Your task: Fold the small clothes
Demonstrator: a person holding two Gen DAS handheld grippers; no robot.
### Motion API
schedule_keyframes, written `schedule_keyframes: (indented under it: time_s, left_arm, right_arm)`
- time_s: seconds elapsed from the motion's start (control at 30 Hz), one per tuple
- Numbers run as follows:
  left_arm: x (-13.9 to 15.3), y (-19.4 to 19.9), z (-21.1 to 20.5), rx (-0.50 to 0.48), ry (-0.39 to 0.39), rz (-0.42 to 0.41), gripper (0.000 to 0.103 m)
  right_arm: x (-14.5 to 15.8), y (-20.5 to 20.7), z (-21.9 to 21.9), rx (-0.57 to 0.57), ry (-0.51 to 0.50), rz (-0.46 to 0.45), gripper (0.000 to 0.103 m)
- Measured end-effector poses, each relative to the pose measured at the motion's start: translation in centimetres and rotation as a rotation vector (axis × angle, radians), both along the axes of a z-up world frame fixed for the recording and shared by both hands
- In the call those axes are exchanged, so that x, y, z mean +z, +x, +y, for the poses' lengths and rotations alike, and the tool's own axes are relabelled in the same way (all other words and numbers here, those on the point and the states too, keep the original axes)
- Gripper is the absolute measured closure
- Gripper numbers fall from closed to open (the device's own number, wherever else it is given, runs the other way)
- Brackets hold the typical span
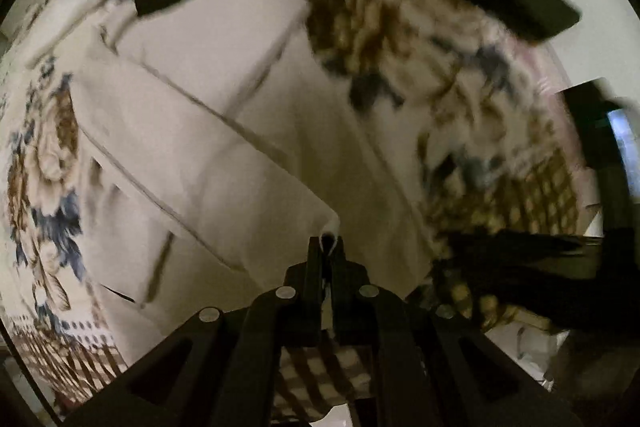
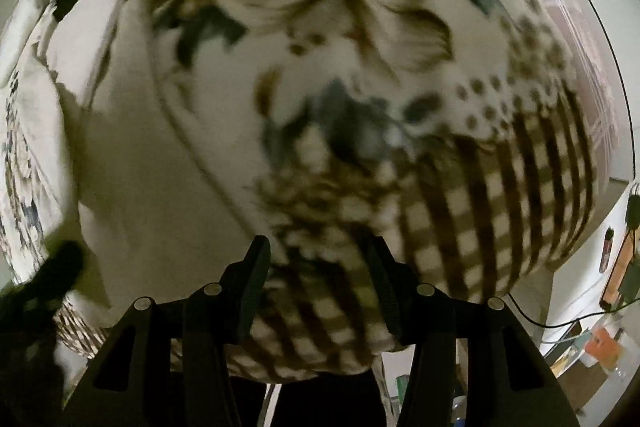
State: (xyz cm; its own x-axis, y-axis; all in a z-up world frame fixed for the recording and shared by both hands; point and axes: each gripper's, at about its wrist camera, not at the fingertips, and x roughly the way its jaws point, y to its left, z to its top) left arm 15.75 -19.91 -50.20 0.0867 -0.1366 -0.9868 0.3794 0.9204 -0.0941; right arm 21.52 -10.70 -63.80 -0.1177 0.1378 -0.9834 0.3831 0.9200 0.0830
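On the floral bedspread (image 2: 360, 27) I find the white garment (image 1: 200, 147) spread ahead-left of my left tongs (image 1: 329, 241), which pinch its corner; my right tongs (image 2: 316, 259) stand apart over bare spread, garment to their left; left hand nearer.

Dim room, floral checked bedspread (image 2: 460, 187)

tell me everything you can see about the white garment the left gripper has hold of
The white garment looks like thin, plain cream cloth with stitched seams and folded edges. It lies spread, partly folded over itself, on the floral and checked bedspread. One corner is drawn up into a point and pinched between the shut fingers of the left gripper. Blur hides finer detail. In the right wrist view it sits left of the open right gripper.
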Motion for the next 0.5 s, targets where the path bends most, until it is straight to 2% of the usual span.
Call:
schedule_keyframes:
  time_s: [0.1, 0.17, 0.2, 0.23, 0.27, 0.3, 0.37, 0.5]
  left_arm:
    - [-1.2, 0.7, 1.6, 0.055, -0.047, 0.092, 0.099]
    - [-1.0, 1.0, 2.9, 0.096, -0.067, 0.110, 0.090]
    - [-0.7, 1.3, 4.0, 0.128, -0.083, 0.111, 0.071]
    - [-0.6, 1.4, 5.4, 0.163, -0.099, 0.109, 0.035]
    - [-0.6, 1.6, 6.7, 0.196, -0.102, 0.112, 0.017]
    - [-0.9, 1.7, 8.4, 0.235, -0.104, 0.118, 0.007]
    - [-1.0, 1.9, 12.7, 0.333, -0.110, 0.132, 0.007]
    - [-1.3, 0.8, 21.5, 0.523, -0.063, 0.136, 0.007]
  right_arm:
    - [0.4, -2.0, -2.9, -0.033, 0.047, -0.008, 0.050]
    - [0.6, -2.8, -3.3, -0.042, 0.074, -0.021, 0.050]
    - [0.8, -2.7, -3.6, -0.043, 0.091, -0.033, 0.050]
    - [1.1, -1.7, -4.0, -0.041, 0.105, -0.042, 0.050]
    - [1.4, -1.3, -3.5, -0.037, 0.123, -0.051, 0.050]
    - [1.6, -1.3, -3.5, -0.031, 0.139, -0.061, 0.050]
    - [1.6, -1.0, -2.8, -0.020, 0.159, -0.069, 0.050]
    - [2.0, -1.7, -4.0, -0.005, 0.193, -0.082, 0.050]
